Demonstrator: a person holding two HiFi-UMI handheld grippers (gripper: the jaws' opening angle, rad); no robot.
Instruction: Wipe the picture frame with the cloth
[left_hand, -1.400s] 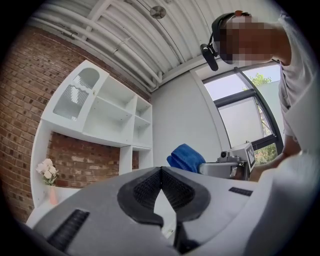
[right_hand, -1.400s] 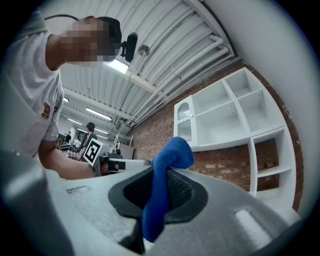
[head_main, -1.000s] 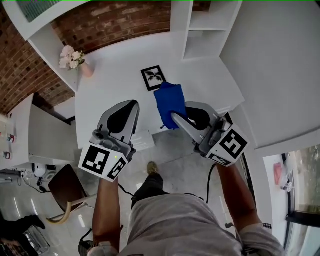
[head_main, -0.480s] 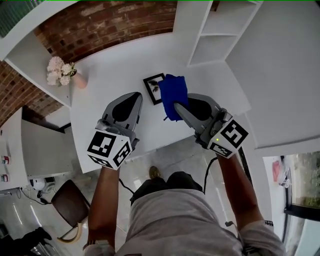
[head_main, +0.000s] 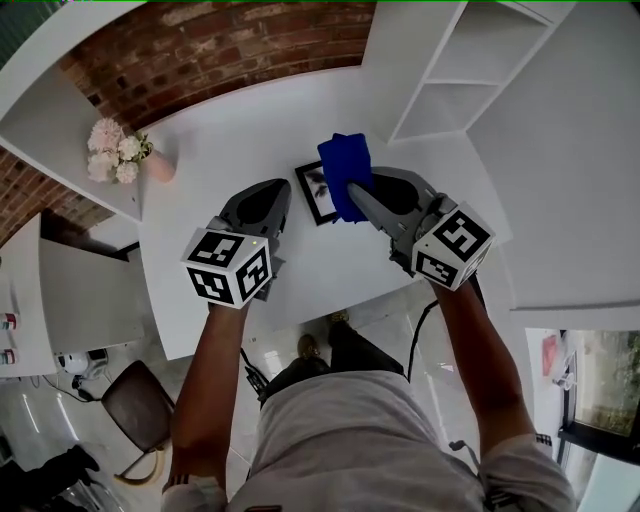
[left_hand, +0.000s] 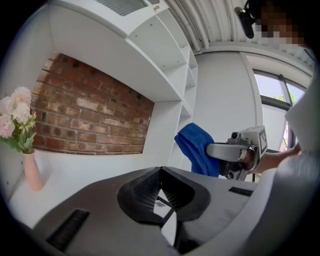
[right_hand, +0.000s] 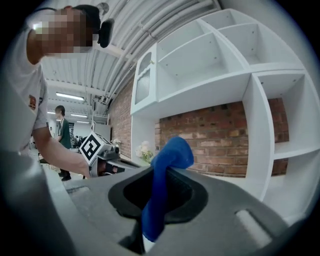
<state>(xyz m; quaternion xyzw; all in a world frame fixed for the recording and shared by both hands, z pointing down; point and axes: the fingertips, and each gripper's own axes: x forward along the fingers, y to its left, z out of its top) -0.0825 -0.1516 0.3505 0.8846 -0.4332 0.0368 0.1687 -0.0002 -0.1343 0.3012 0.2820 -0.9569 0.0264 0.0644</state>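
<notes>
1. Head view: the left gripper (head_main: 276, 190) is hovering over the white desk (head_main: 225, 140), its fingers pressed together with nothing in them. The right gripper (head_main: 352, 188) is reaching in beside it, and its fingers are clamping a bunched blue cloth (head_main: 344, 165). The black-rimmed picture frame (head_main: 314, 196) is lying flat on the desk between the two grippers. From up here the blue cloth is covering its right edge, though I cannot tell whether the two are touching. Pink flowers in a slim pink vase (head_main: 155, 165) are standing well apart at the desk's far left, against the red brick wall (head_main: 230, 40).

2. Left gripper view: the fingers (left_hand: 150, 186) are meeting at their tips, empty. Beyond them the right gripper (left_hand: 220, 150) is holding the blue cloth (left_hand: 196, 146) up, and the cloth is drooping from its tip. The pink vase (left_hand: 32, 171) is standing upright at the left before the brick wall (left_hand: 85, 115).

3. Right gripper view: the fingers (right_hand: 182, 192) are gripping the blue cloth (right_hand: 167, 157), which is sticking up past their tips and folding over. The left gripper (right_hand: 107, 156) is showing off to the left, with white shelving (right_hand: 215, 65) filling the wall above.
</notes>
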